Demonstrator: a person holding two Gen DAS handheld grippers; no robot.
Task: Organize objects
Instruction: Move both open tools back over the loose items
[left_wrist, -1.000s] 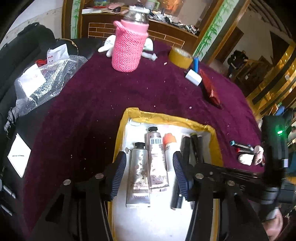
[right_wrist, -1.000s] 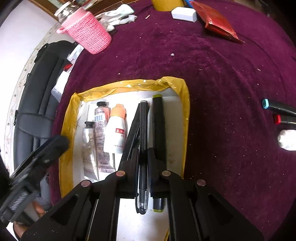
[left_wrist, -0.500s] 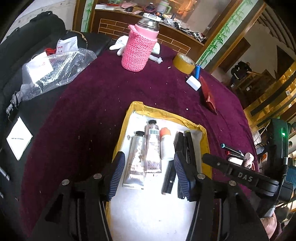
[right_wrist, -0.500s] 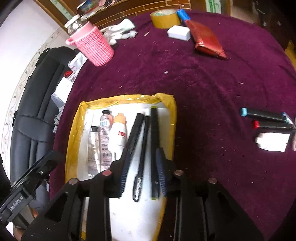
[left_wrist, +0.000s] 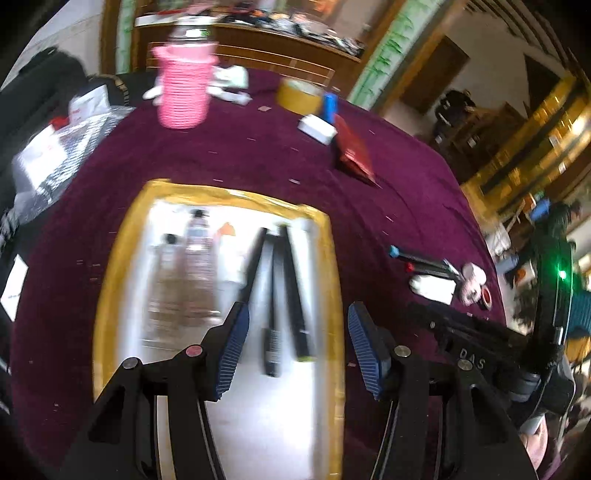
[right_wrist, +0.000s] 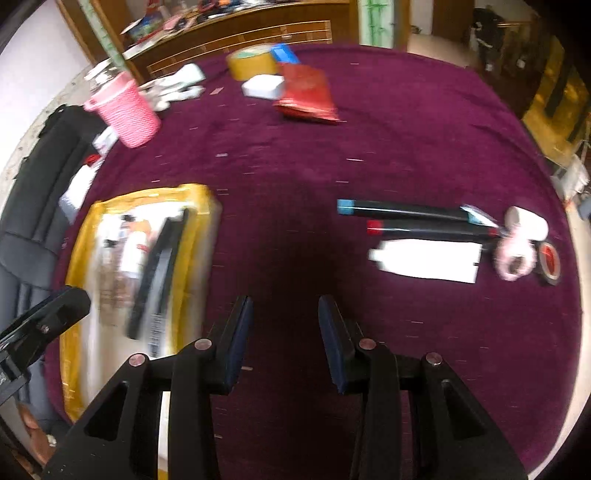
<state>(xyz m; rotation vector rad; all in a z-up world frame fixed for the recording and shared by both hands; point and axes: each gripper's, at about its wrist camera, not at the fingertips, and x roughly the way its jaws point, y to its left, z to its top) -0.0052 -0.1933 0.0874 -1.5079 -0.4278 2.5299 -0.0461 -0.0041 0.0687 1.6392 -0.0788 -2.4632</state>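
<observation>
A: Item 1, setting: a round surface (right_wrist: 369, 155) under purple cloth, with a wooden counter and a doorway behind it. Item 2: a yellow-rimmed tray (left_wrist: 118, 266) with a white floor.

B: Contents of the tray?

A: Blurred, but I count 2 tubes and an orange-capped bottle on its left side and 3 dark pens (left_wrist: 273, 288) on its right. A second ago the right tongs (right_wrist: 284, 325) were clamped on 1 of those pens over the tray. Now the pen lies with the others, and those tongs have swung out over bare cloth with the jaws opening and nothing between them.

B: So that pen is filed. The left tongs (left_wrist: 295, 332)?

A: Parted and gripping nothing, above the tray's right edge; they have drifted across from the tubes.

B: What remains loose?

A: My judgement is the group on the right: a blue-capped marker (right_wrist: 406, 209), a red-capped marker (right_wrist: 424, 229) just below it, a white tube (right_wrist: 428, 260), then small tape rolls. Farther back are a pink knitted sleeve on a bottle (right_wrist: 125, 110), a tan tape roll, a white block and a red packet.

B: Any lettering?

A: "DAS" on the right tool's arm, seen from the left camera. A barcode label shows on 1 pen, too smeared to read.
</observation>
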